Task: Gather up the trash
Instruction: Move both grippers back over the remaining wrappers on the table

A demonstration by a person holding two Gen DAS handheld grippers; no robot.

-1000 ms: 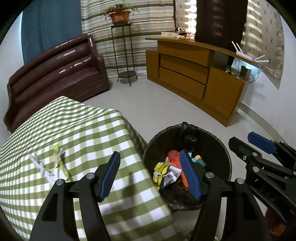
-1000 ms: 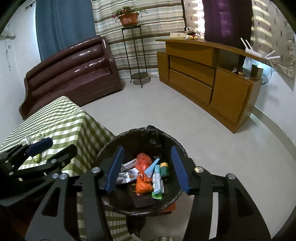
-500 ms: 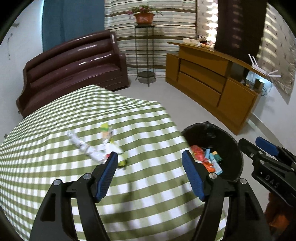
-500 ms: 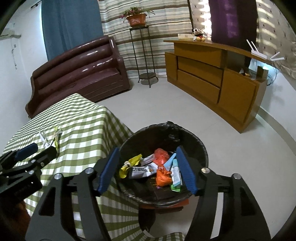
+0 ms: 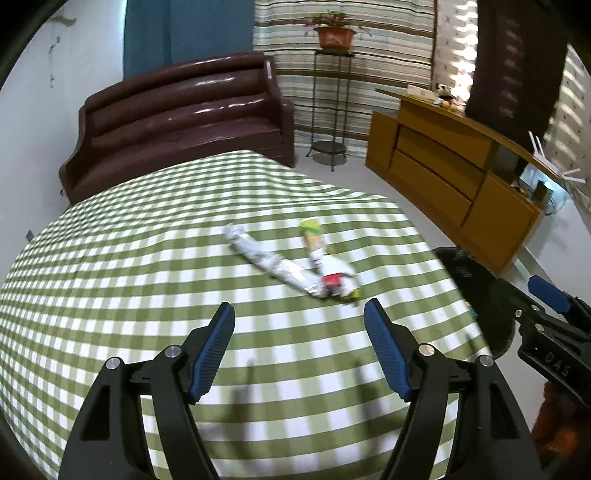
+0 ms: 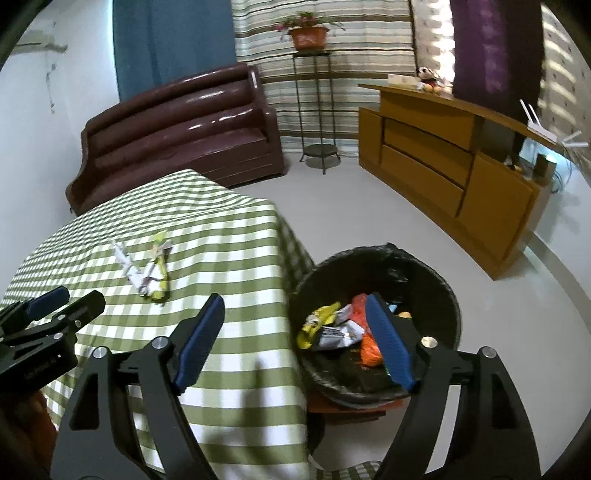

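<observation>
Living room: sofa (image 5: 184, 122), sideboard (image 5: 454, 184), curtains (image 6: 325, 74).

The wrappers (image 5: 295, 264) on the table (image 5: 147, 280) are motion-blurred, their print unreadable. The bin (image 5: 476, 280) is half hidden behind the table edge.

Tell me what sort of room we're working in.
Probably a home living room: a brown sofa, a wooden sideboard, a potted plant on a stand, and a checked tablecloth.

Two wrappers (image 5: 291, 266) touching on table (image 5: 110, 295), bin (image 6: 376, 317) right of table, sofa (image 5: 177, 122) behind
</observation>
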